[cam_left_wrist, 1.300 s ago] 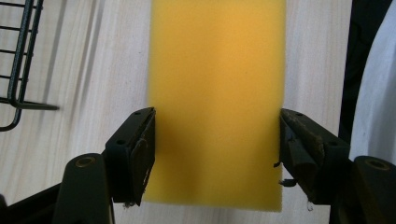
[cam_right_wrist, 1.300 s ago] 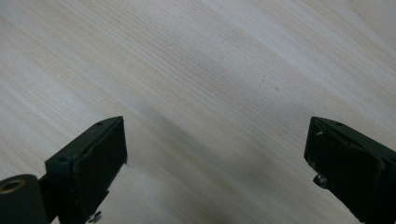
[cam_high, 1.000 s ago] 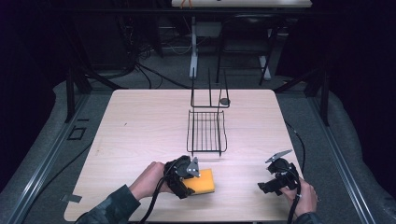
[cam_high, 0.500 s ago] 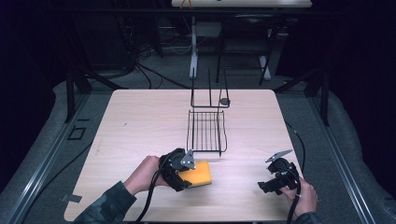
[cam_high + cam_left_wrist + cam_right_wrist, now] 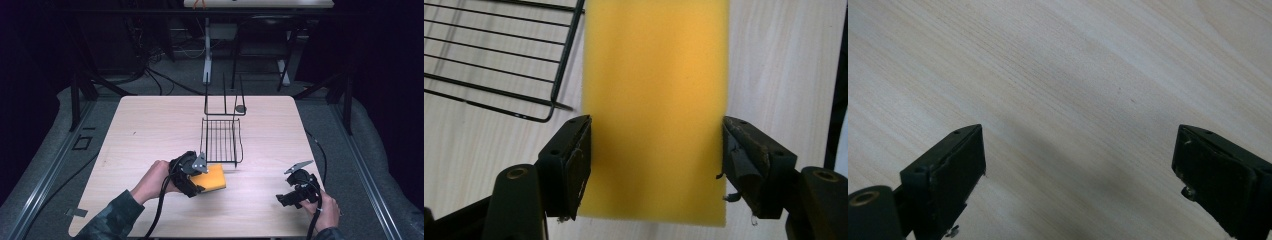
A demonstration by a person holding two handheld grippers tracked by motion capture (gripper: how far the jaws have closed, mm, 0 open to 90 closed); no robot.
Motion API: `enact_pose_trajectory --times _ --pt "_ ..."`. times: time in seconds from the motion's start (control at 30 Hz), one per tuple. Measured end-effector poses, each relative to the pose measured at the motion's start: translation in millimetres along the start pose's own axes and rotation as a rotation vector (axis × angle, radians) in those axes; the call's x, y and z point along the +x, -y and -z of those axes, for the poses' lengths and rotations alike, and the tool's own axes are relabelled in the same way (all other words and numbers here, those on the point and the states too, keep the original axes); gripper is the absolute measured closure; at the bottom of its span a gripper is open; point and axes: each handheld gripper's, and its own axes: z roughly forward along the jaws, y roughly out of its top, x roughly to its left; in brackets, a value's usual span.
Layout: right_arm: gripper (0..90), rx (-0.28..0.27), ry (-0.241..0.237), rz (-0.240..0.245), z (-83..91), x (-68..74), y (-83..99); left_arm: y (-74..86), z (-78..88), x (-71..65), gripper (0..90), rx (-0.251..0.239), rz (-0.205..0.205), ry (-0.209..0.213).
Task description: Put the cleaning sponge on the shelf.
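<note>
- High view: the left tongs (image 5: 202, 176) are clamped on a yellow sponge (image 5: 212, 176), near the counter's (image 5: 150, 130) front edge and just in front of the black wire rack (image 5: 221, 141).
- Left gripper view: the 2 black jaws press on the sponge's (image 5: 655, 100) 2 long sides, near its close end. Its long axis runs straight away from the tongs (image 5: 655, 165), and the far end points past the corner of the rack (image 5: 499, 60), which lies to the upper left.
- The sponge's broad face is plain yellow foam; no brand, label or writing can be read on it.
- High view: the sponge lies roughly flat, its free end toward the counter's right side, next to the rack's front rim; whether it touches the wood cannot be told.
- Right gripper view: the right tongs (image 5: 1078, 175) stand wide apart over bare wood grain (image 5: 1073, 75), with nothing between them.
- High view: the right tongs (image 5: 286, 199) sit in the person's right hand (image 5: 325, 210) at the front right corner, well apart from the sponge.
</note>
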Motion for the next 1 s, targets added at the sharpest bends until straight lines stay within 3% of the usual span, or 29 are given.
enact_pose_trajectory --times 0.5,1.0 --pt "7.3 -0.019 0.012 0.002 1.5 0.8 0.3 -9.1 3.7 19.1 32.1 -0.025 0.02 -0.041" --pt "7.5 -0.004 0.009 0.012 1.4 2.7 -0.4 -16.8 5.0 37.0 32.6 -0.036 0.044 -0.072"
